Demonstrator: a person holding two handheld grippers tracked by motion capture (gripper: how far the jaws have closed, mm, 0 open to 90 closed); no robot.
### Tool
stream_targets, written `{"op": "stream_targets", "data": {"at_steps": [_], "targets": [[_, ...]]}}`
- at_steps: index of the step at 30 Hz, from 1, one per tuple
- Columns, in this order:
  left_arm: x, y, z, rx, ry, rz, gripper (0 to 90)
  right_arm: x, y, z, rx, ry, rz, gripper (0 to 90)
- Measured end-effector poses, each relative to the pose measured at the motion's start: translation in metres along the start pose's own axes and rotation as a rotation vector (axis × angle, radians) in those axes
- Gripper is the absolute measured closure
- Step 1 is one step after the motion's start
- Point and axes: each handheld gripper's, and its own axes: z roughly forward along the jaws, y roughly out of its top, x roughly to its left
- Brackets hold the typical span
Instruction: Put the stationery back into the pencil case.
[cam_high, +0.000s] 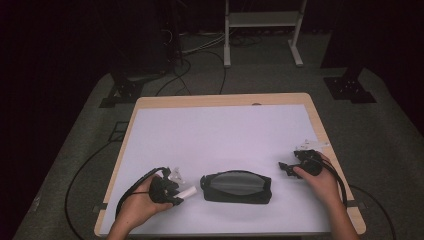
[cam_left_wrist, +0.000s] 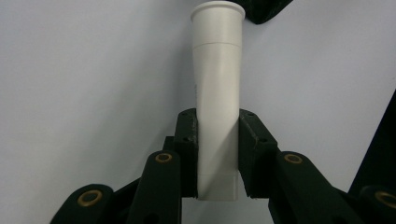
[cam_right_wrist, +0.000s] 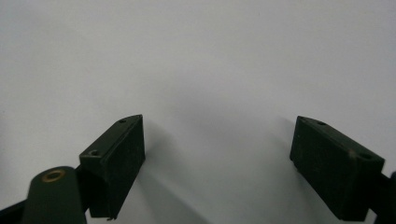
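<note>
1. Nearest the lens in the left gripper view, the left gripper (cam_left_wrist: 217, 144) pinches a white plastic squeeze tube (cam_left_wrist: 217, 88) between its two black pads, gripping the flattened tail end; the capped end points away over the table.
2. From the high view, that left gripper (cam_high: 176, 192) sits at the table's near left, and the tube (cam_high: 187, 191) sticks out toward a black zippered fabric pouch (cam_high: 236, 186), close to the pouch's left end.
3. Lying flat on the white table surface (cam_high: 220, 135), the pouch rests between the two hands at the near edge.
4. Over bare white surface, the right gripper (cam_right_wrist: 217, 154) has its jaws spread wide with nothing between them.
5. Seen from above, the right gripper (cam_high: 287, 167) is just off the pouch's right end, apart from it.
</note>
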Motion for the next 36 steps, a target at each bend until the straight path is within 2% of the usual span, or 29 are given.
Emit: {"op": "stream_targets", "data": {"at_steps": [6, 14, 28, 36], "targets": [[0.000, 0.005, -0.013, -0.036, 0.007, 0.010, 71.2, 0.000, 0.000, 0.000, -0.001, 0.000, -0.001, 16.6], [0.000, 0.021, -0.030, -0.101, -0.003, 0.059, 71.2, 0.000, 0.000, 0.000, -0.001, -0.001, -0.001, 16.6], [-0.003, 0.043, -0.043, -0.159, -0.024, 0.118, 71.2, 0.000, 0.000, 0.000, 0.000, -0.001, -0.001, 16.6], [-0.004, 0.056, -0.046, -0.172, -0.034, 0.149, 71.2, 0.000, 0.000, 0.000, 0.000, -0.002, -0.002, 16.6]]}}
